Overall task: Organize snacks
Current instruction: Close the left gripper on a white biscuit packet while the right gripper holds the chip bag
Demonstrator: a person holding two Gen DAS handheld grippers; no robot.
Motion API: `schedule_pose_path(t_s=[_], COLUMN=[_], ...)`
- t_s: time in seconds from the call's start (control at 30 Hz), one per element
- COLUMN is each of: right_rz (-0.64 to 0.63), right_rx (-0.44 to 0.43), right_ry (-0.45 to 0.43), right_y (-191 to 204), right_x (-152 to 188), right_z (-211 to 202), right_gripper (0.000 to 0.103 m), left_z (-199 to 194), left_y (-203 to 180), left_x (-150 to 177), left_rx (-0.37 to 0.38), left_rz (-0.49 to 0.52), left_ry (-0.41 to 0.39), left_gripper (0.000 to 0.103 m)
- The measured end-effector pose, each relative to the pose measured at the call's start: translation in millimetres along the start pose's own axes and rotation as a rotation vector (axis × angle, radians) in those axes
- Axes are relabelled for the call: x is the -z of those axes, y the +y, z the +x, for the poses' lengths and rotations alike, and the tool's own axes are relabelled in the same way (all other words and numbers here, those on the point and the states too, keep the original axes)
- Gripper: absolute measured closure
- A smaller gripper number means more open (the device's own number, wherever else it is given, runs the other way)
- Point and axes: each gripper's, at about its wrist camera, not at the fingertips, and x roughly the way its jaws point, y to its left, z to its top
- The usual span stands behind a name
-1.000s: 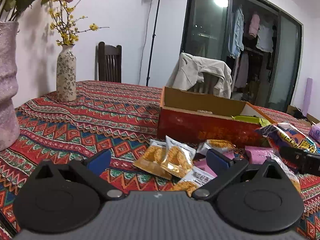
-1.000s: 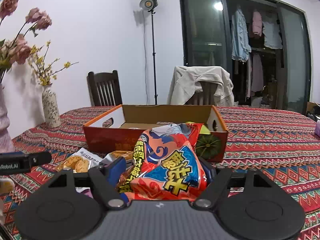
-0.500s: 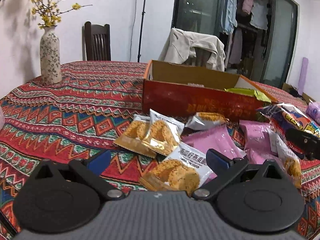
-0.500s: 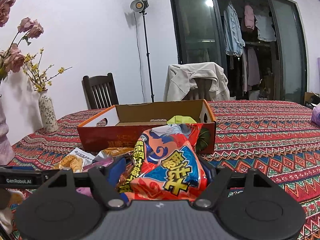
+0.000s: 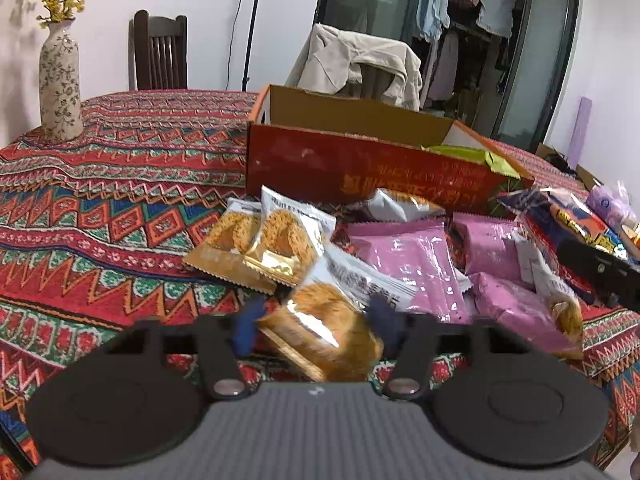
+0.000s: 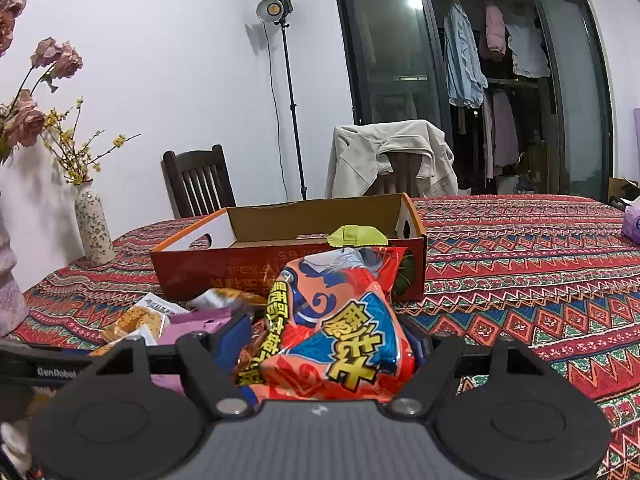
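An orange and blue snack bag [image 6: 340,332] sits pinched between the fingers of the right gripper [image 6: 332,344], held just in front of an open red cardboard box [image 6: 224,272] that stands between it and the far table edge. A green packet [image 6: 356,235] lies inside the box at its right end. The left gripper [image 5: 314,322], blurred, has its 2 blue fingertips [image 5: 245,326] narrowed around a gold biscuit packet [image 5: 324,334]; whether they press it is unclear. Beyond it on the patterned tablecloth [image 5: 100,208] lies a pile: 2 more gold biscuit packets [image 5: 260,246] and at least 3 pink packets [image 5: 412,264]. A speckled vase [image 5: 60,86] stands well apart at the left. 2 chairs stand behind the table, 1 draped with a beige jacket [image 6: 384,156].
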Motion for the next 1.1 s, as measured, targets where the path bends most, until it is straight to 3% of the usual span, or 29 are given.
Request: schedule_pose_path(t_s=[0.27, 0.6, 0.67, 0.77, 0.87, 1.1], right_rz=[-0.007, -0.014, -0.006, 0.003, 0.0, 0.003], right_rx=[-0.005, -0.009, -0.01, -0.011, -0.016, -0.023], right_ry=[-0.007, 0.001, -0.006, -0.007, -0.003, 0.004], right_y=[3, 3, 1, 1, 2, 1], right_x=[-2, -1, -2, -1, 1, 2], right_z=[-3, -10, -12, -13, -12, -8], right_gripper=[0.028, 0.028, 0.028, 0.028, 0.028, 0.028], left_z=[-25, -21, -21, -19, -13, -3], left_y=[4, 11, 10, 8, 6, 3], left_x=[-12, -12, -11, -6, 1, 2], left_rx=[-0.023, -0.026, -0.039, -0.037, -0.043, 0.029], left_rz=[-0.009, -0.032, -0.024, -0.009, 0.012, 0.0], left_ry=[-0.091, -0.083, -0.082, -0.055, -0.033, -0.01], left_gripper=[0.082, 0.082, 0.077, 0.039, 0.036, 0.026])
